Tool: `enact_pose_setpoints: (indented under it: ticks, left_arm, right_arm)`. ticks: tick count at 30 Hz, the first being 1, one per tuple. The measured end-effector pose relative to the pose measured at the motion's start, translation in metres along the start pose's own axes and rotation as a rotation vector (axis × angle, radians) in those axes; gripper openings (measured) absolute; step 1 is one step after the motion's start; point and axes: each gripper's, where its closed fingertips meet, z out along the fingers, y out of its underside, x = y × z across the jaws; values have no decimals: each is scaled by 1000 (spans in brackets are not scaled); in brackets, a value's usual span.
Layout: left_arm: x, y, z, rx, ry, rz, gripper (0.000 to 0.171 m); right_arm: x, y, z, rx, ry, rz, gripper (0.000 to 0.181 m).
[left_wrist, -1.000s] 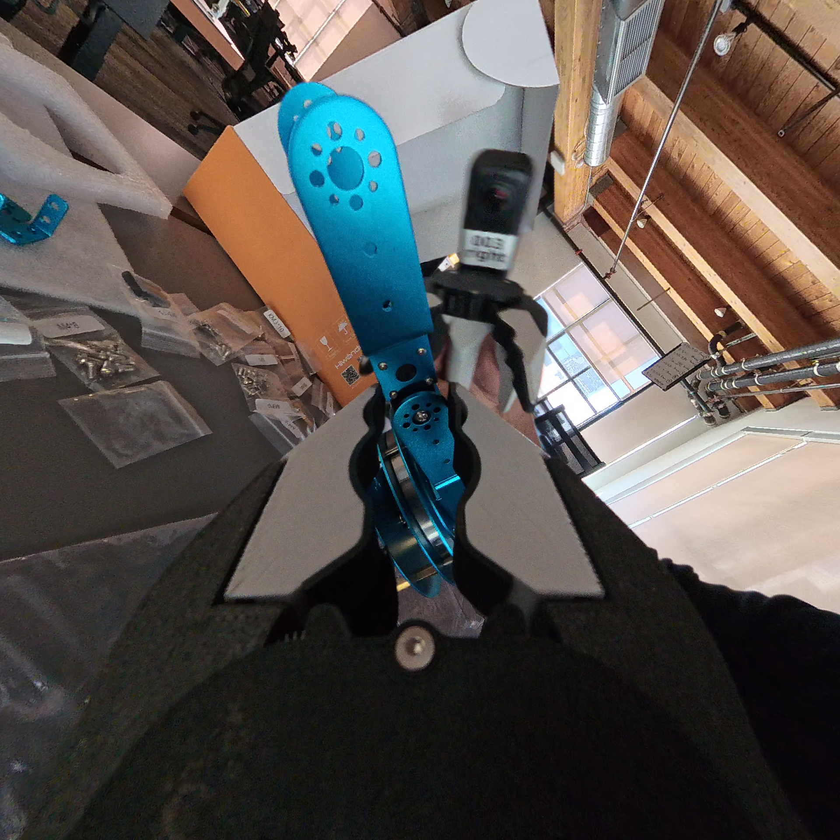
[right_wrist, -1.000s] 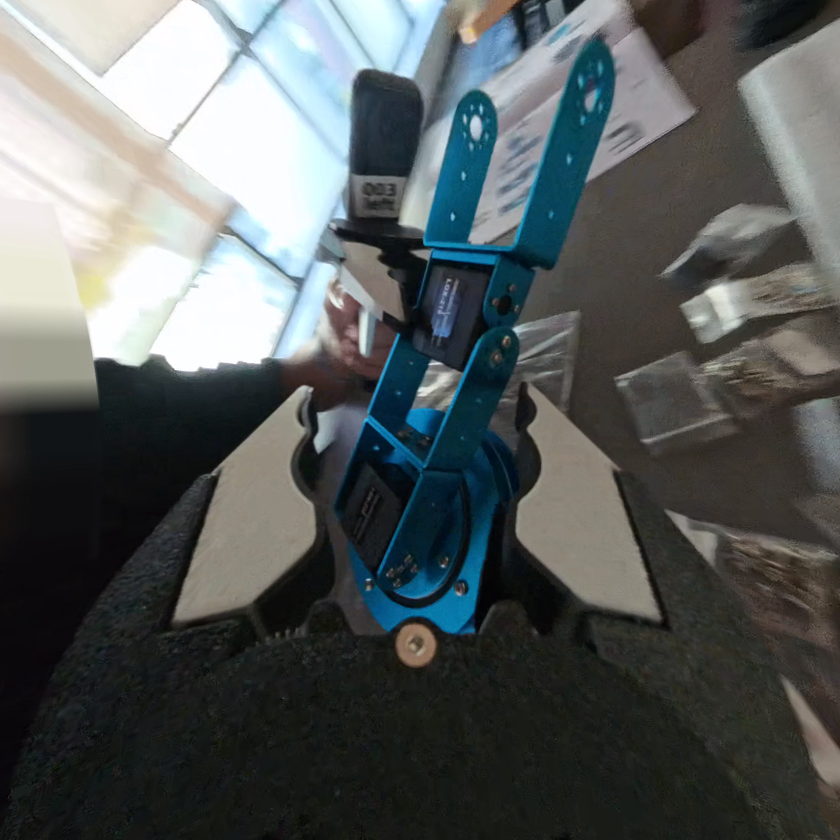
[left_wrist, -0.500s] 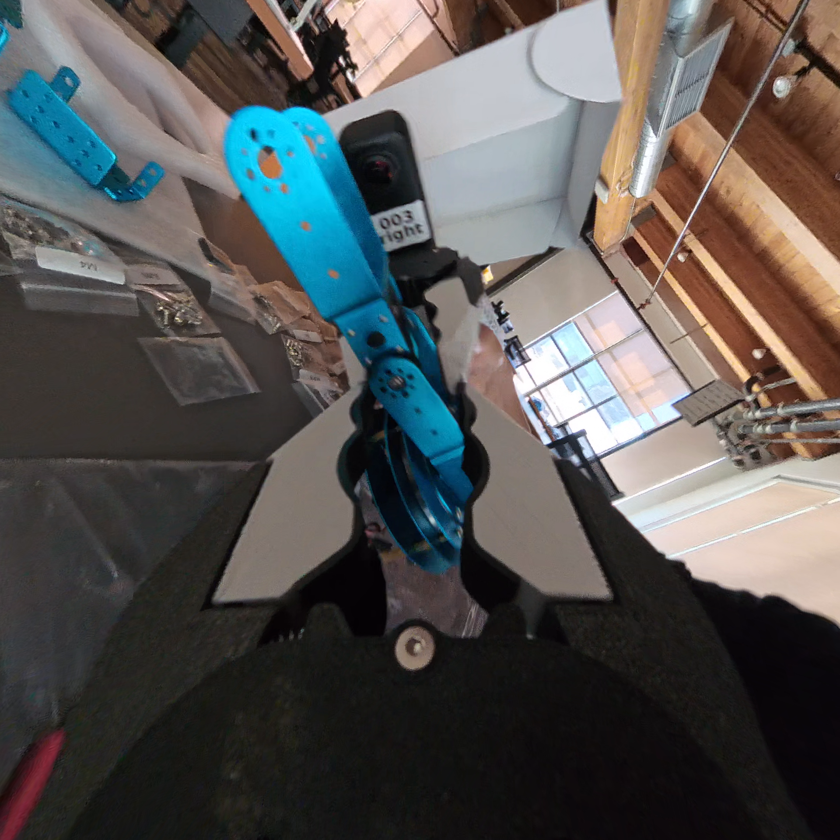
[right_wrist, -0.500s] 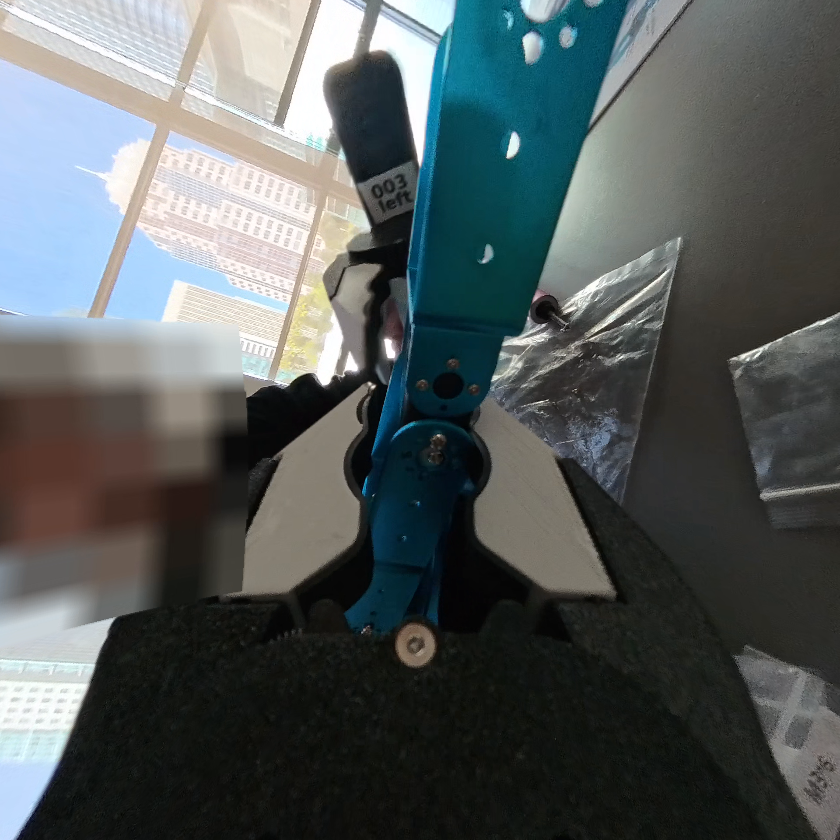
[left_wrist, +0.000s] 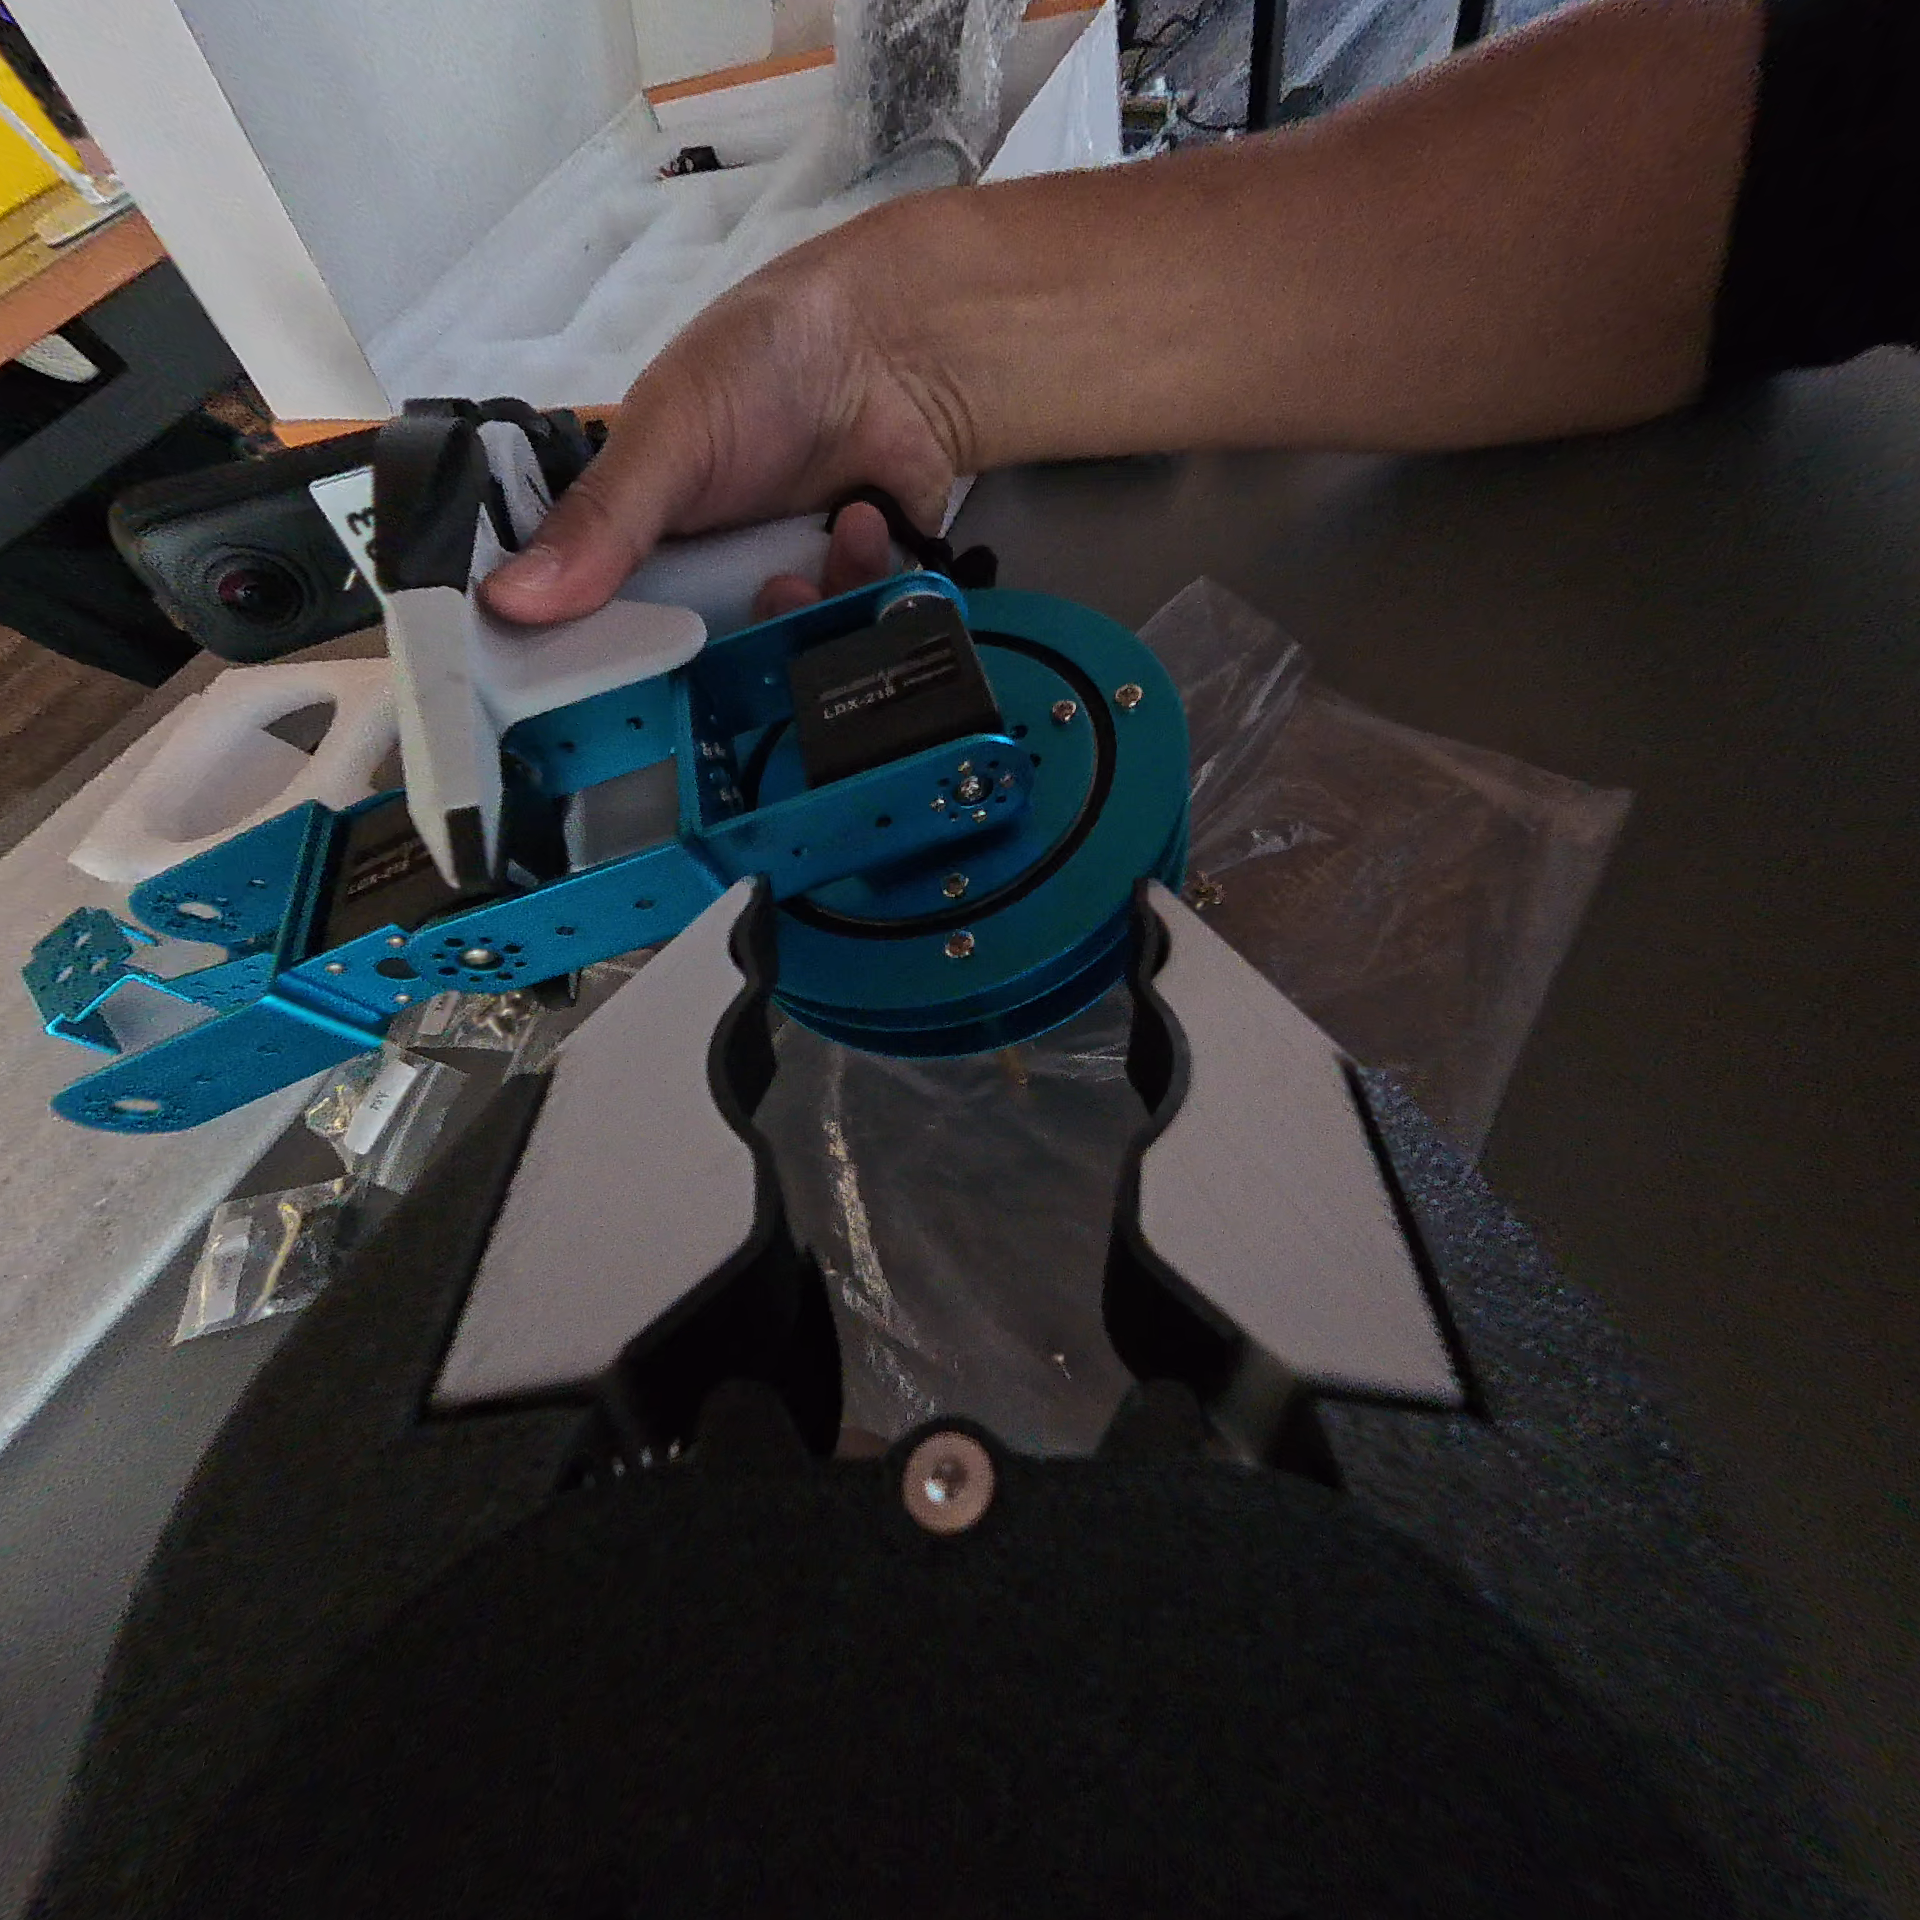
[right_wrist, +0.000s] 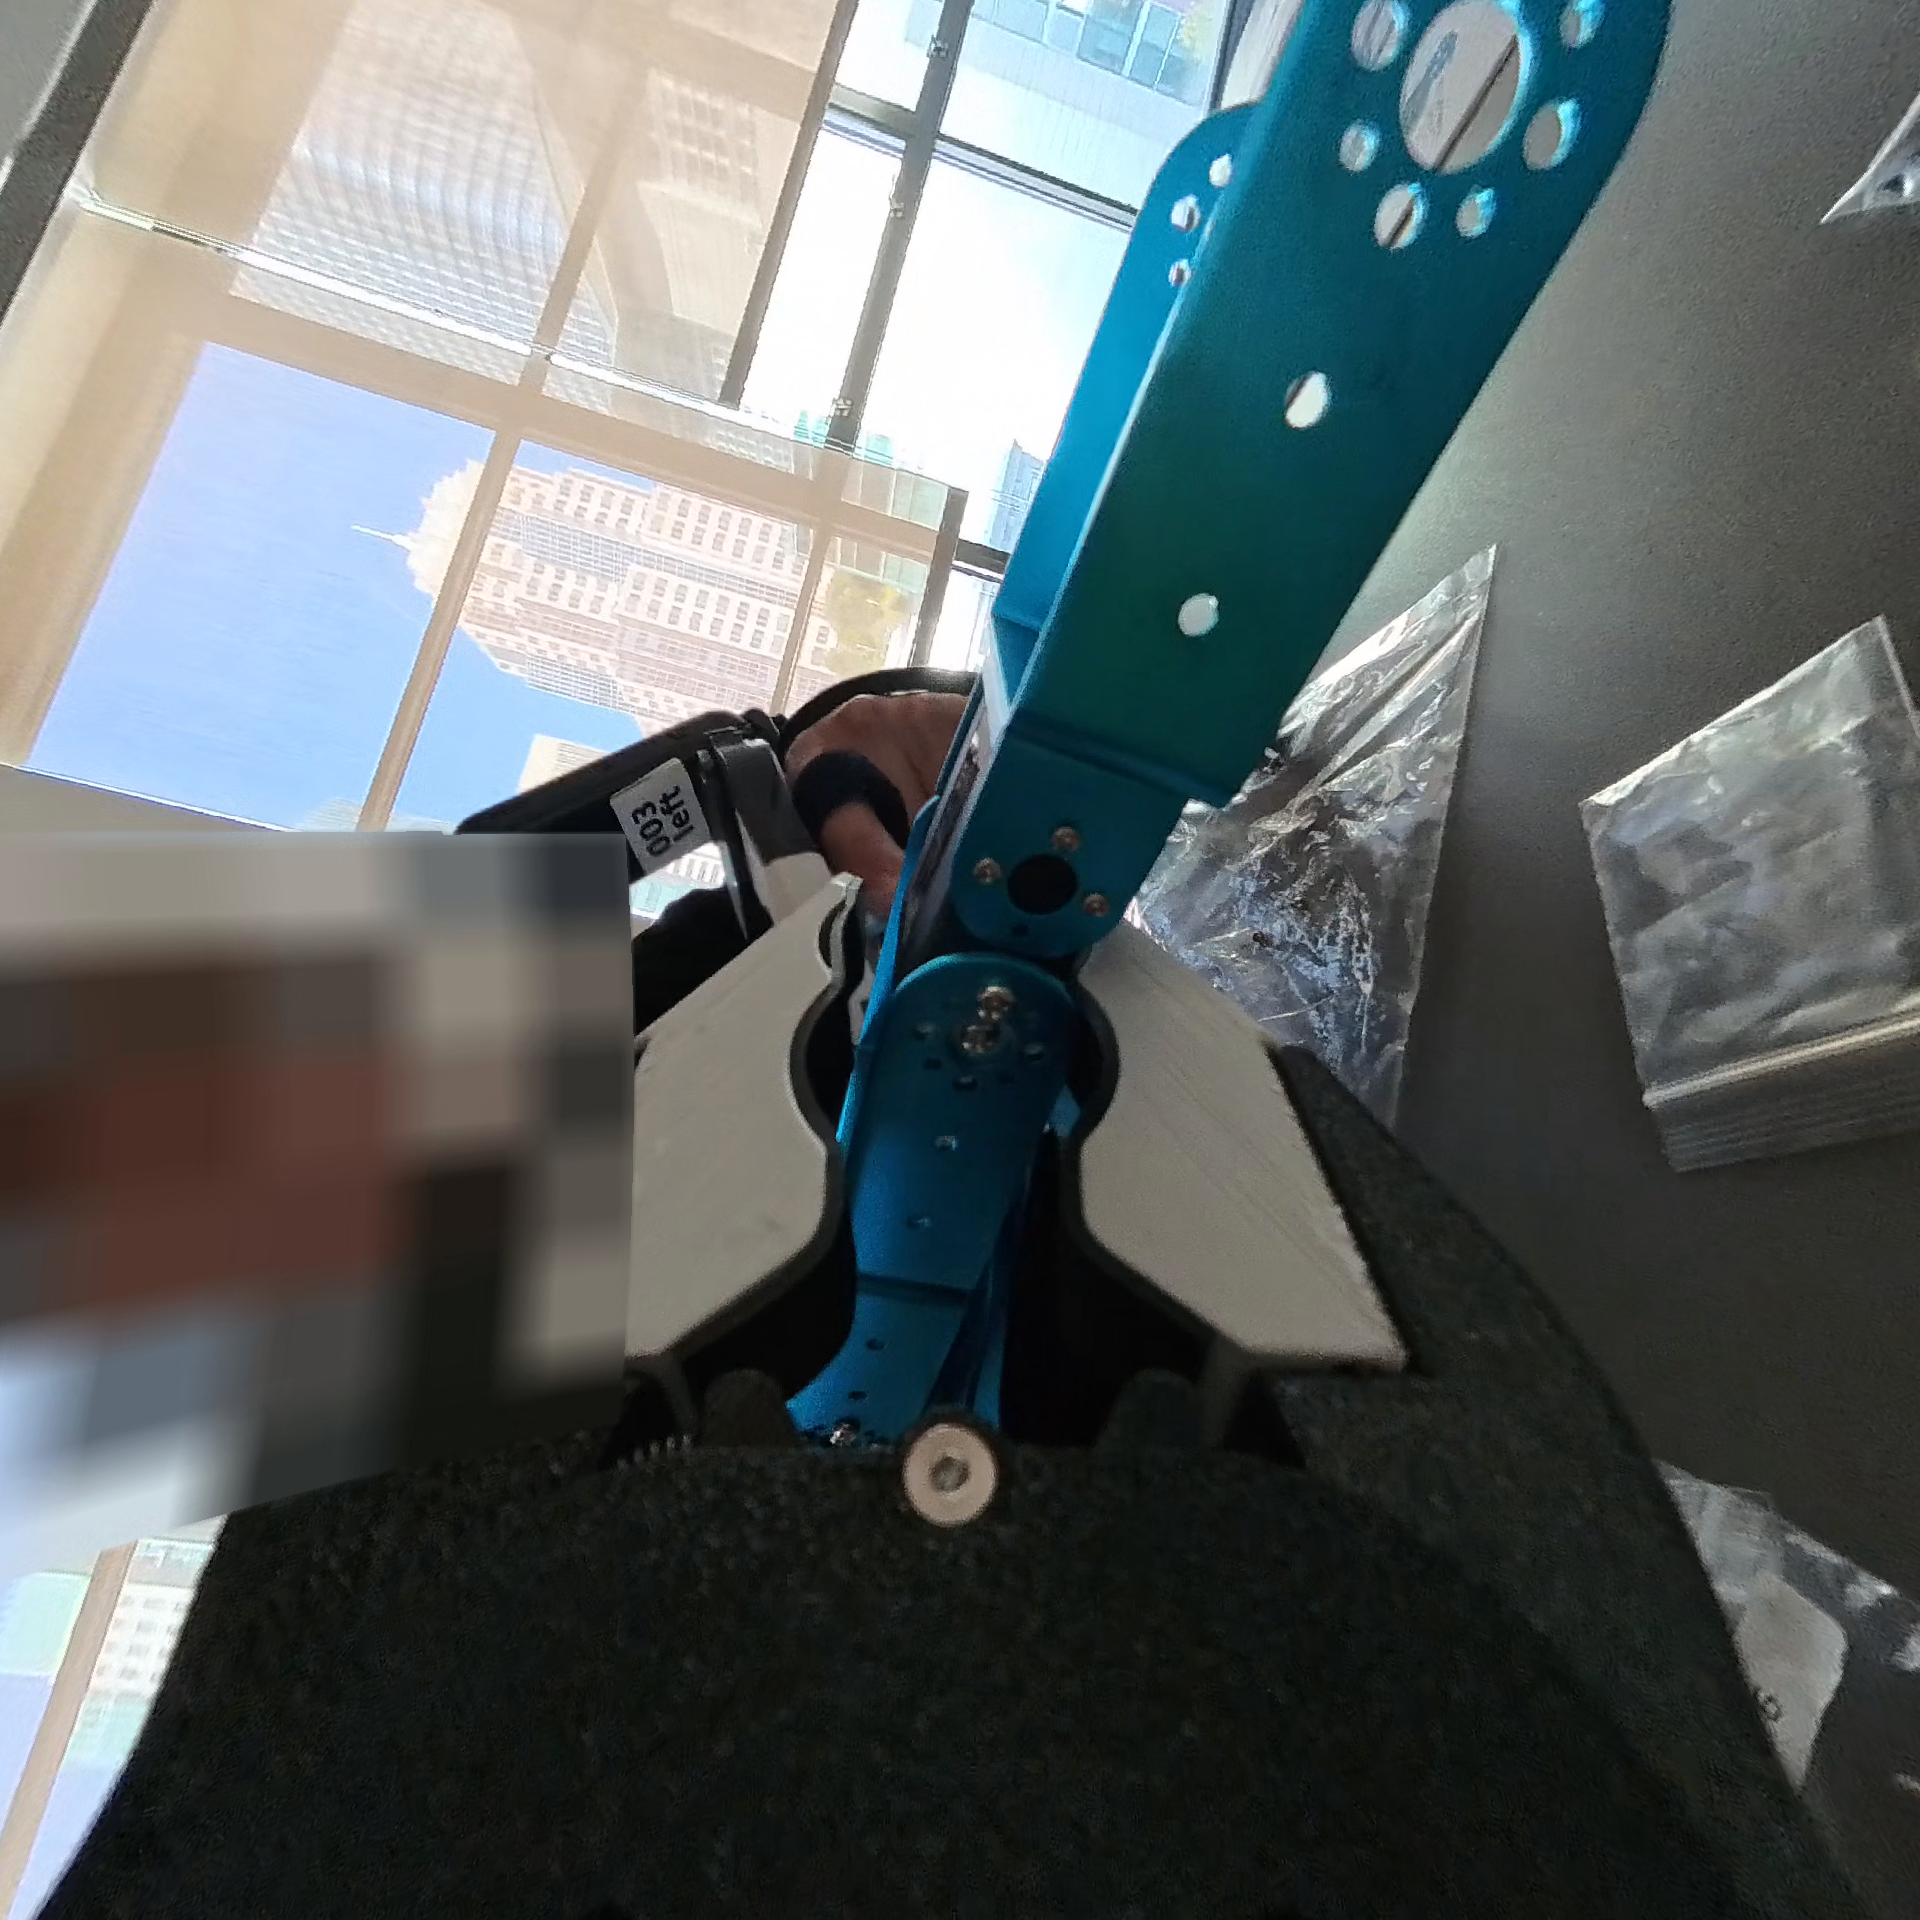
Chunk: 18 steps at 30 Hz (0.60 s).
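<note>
A blue metal robot-arm assembly lies low over the dark table. Its round base (left_wrist: 1049, 831) carries a black servo (left_wrist: 894, 707), and its long brackets (left_wrist: 208, 1049) reach left. My left gripper (left_wrist: 948, 894) is open, with its tips on either side of the base's near rim. My right gripper (right_wrist: 987, 914) is shut on the assembly's lower blue bracket (right_wrist: 935, 1143); the long upper bracket (right_wrist: 1247, 468) rises past it. The right gripper also shows in the left wrist view (left_wrist: 457, 790), held by a hand (left_wrist: 748, 416).
A clear plastic bag (left_wrist: 1382, 862) lies under the base. Small bags of screws (left_wrist: 343, 1122) and white foam (left_wrist: 208, 769) lie at the left, near a loose blue bracket (left_wrist: 73, 956). A white box (left_wrist: 364, 156) stands behind. More bags (right_wrist: 1766, 935) lie at the right.
The left gripper let go of the base's edge, opened wide and turned to look down on it. The assembly came down from upright to lying flat. The right gripper kept its hold.
</note>
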Motion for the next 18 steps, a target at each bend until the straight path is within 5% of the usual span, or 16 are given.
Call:
enact_pose_setpoints:
  ticks: [18]
  left_arm:
    - [-1, 17, 17, -39, 40, -51, 64]
  right_arm:
    - [-4, -9, -7, 49, -9, -86, 36]
